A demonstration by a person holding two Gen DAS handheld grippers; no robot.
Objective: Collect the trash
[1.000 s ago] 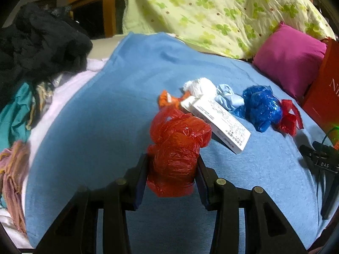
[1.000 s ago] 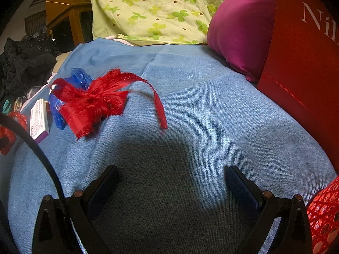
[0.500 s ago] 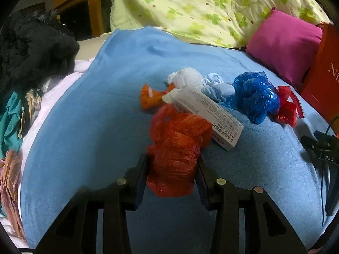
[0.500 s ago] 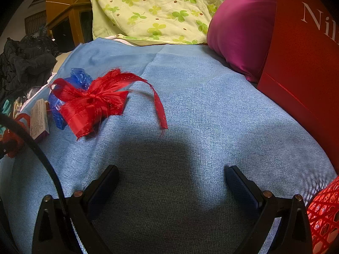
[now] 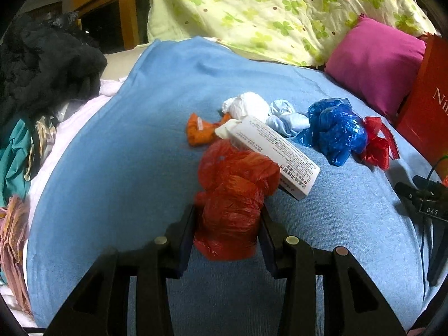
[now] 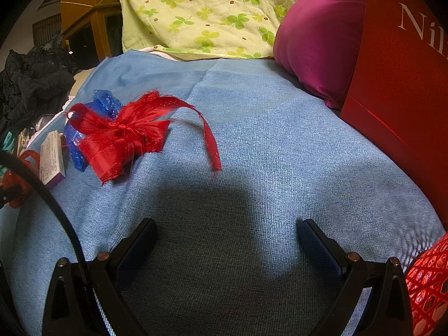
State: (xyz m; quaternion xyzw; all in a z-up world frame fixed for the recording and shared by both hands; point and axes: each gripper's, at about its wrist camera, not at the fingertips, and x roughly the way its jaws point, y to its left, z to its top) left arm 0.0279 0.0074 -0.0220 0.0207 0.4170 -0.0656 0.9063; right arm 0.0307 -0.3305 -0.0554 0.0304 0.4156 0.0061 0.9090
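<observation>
Your left hand-held gripper [image 5: 226, 235] is clamped on the red plastic bag [image 5: 233, 196]; right hand-held gripper [image 6: 226, 240] released, empty. Next: carry the bag to the red mesh basket [image 6: 428, 282].

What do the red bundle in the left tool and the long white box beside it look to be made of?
Red bundle: thin plastic film, probably a bag; glossy, crinkled and slightly translucent. White box: likely thin printed cardboard with a smooth finish; sharp folded edges, flat faces and small print.
</observation>
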